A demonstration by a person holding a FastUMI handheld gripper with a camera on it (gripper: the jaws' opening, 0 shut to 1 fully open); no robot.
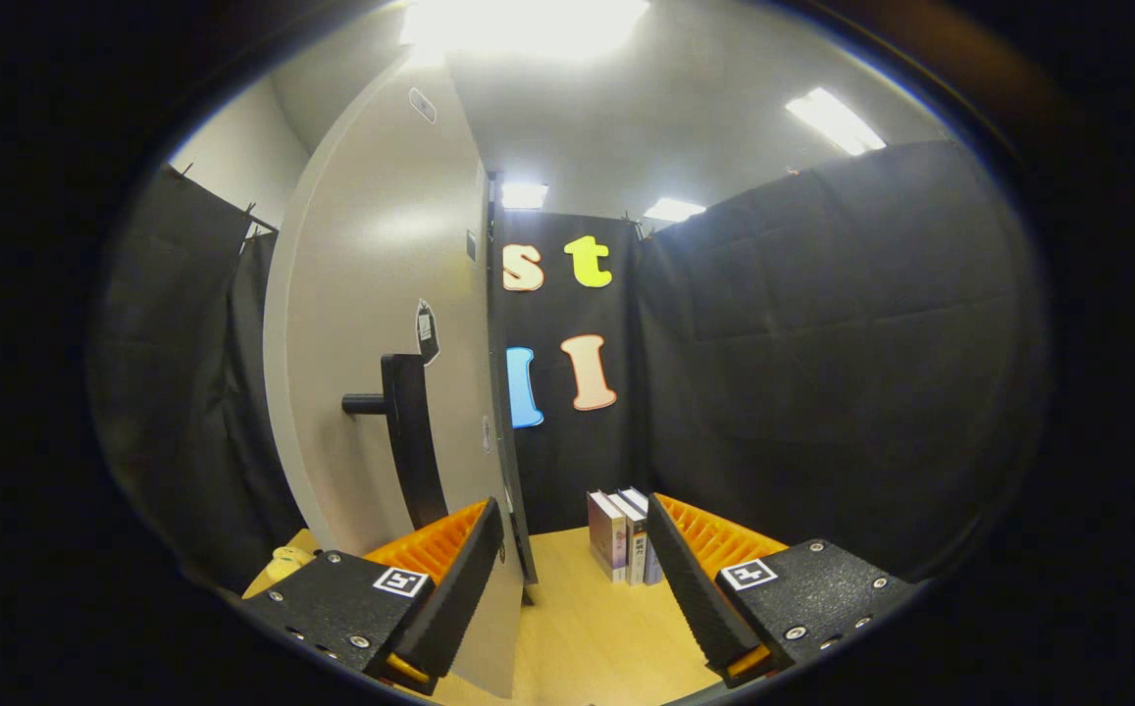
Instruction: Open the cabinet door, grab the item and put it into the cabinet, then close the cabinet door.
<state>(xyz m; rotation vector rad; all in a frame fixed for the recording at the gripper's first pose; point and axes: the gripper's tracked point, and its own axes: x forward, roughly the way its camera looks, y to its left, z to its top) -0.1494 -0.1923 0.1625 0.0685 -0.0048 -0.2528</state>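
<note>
Gripper (575, 569) spread wide, empty, cabinet door (381, 324) ajar (books (624, 537) just ahead)

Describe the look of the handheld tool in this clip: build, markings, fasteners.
The tool has two black textured housings, each bearing a square black-and-white tag and visible screws. Its two long fingers have ridged, serrated inner faces. The jaws stand open.
</note>
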